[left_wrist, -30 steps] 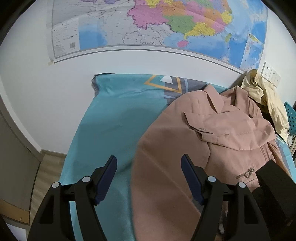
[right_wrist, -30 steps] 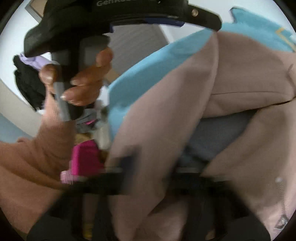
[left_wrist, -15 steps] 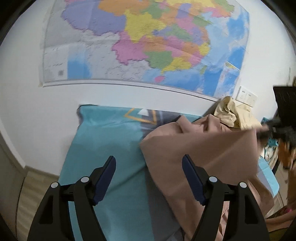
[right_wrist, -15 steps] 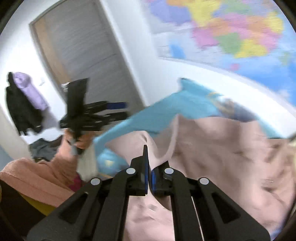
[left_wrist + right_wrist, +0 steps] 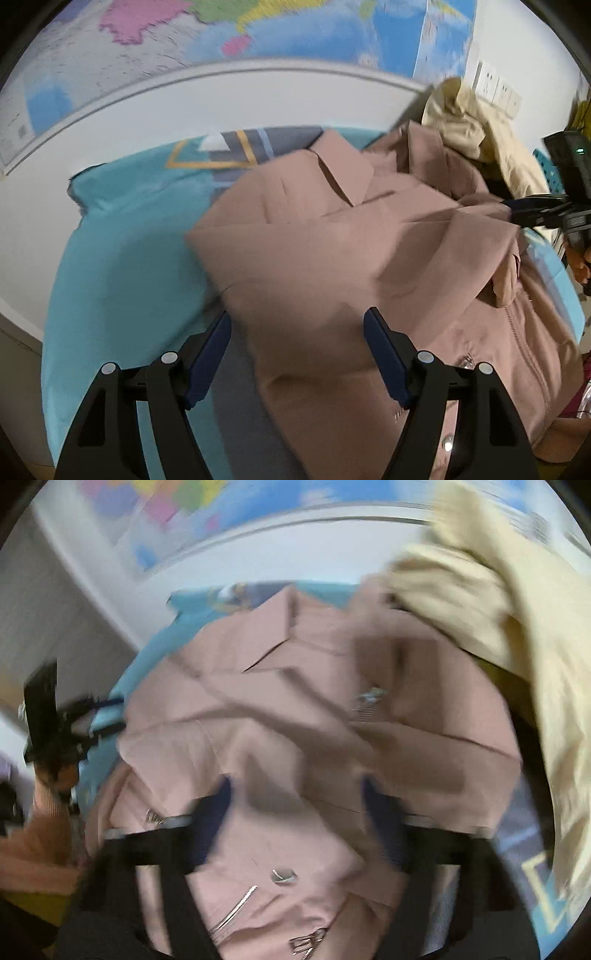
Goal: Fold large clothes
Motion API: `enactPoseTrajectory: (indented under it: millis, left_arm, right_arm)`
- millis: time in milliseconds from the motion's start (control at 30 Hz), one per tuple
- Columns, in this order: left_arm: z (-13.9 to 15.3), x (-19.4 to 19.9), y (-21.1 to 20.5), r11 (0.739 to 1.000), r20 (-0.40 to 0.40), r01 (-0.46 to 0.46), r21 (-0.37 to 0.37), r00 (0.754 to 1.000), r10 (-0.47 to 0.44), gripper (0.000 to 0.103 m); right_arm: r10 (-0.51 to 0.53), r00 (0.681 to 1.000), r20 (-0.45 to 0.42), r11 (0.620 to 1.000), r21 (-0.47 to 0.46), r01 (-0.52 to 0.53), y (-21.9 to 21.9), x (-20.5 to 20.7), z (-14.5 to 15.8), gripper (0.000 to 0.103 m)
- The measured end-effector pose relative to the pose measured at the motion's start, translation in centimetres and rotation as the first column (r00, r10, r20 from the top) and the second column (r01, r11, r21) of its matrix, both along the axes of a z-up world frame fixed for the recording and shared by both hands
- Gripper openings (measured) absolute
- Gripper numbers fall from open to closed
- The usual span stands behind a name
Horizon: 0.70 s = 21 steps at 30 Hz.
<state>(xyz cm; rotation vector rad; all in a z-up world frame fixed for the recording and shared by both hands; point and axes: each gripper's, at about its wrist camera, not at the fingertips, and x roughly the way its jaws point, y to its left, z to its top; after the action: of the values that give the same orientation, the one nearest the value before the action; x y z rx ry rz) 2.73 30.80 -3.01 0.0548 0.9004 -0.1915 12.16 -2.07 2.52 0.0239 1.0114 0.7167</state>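
A large dusty-pink jacket [image 5: 351, 258] with a collar and zipper lies folded over itself on the teal bed sheet [image 5: 122, 266]. My left gripper [image 5: 297, 332] is open and empty, just above the jacket's near fold. In the right wrist view the jacket [image 5: 295, 720] fills the middle, blurred. My right gripper [image 5: 295, 805] is open over the jacket with nothing between its fingers. It also shows in the left wrist view [image 5: 535, 210] at the right, by the jacket's raised edge.
A cream-yellow garment [image 5: 476, 129] is piled at the bed's far right corner, large in the right wrist view [image 5: 498, 609]. A wall map [image 5: 221, 37] hangs behind the bed. The white wall [image 5: 37, 206] borders the bed's left side.
My right gripper carried the jacket's edge up and over, then opened and let it go. The jacket now lies folded across itself. My left gripper stayed open and tilted down toward the bed.
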Motion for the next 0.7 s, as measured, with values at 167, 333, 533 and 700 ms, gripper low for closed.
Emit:
enactPoseTrajectory:
  millis: [167,333,533,700]
  left_arm:
    - [-0.7,0.6,-0.7,1.000,-0.002,-0.009,0.023,1.000,0.009,0.071]
    - [-0.4,1.1,-0.8,1.000,0.009,-0.020,0.008,1.000,0.020,0.071]
    - [-0.4,1.6,-1.9,1.000,0.009,-0.018,0.010,1.000,0.018,0.071]
    - [-0.5,1.5,-1.9,1.000,0.011,-0.025,0.010,1.000,0.025,0.071]
  right_arm:
    - [-0.037,0.997,0.062,0.993,0.113,0.030,-4.2,-3.7,0.0,0.076]
    - [-0.007,0.997,0.083,0.999,0.042,0.003,-2.0,-5.4,-2.0,0.077]
    - [-0.009,0.998,0.054,1.000,-0.003,0.009,1.5,-4.5,-5.3,0.057]
    - [-0.025,0.995,0.098,0.999,-0.028,0.028,2.0,-5.3,-3.8,0.015]
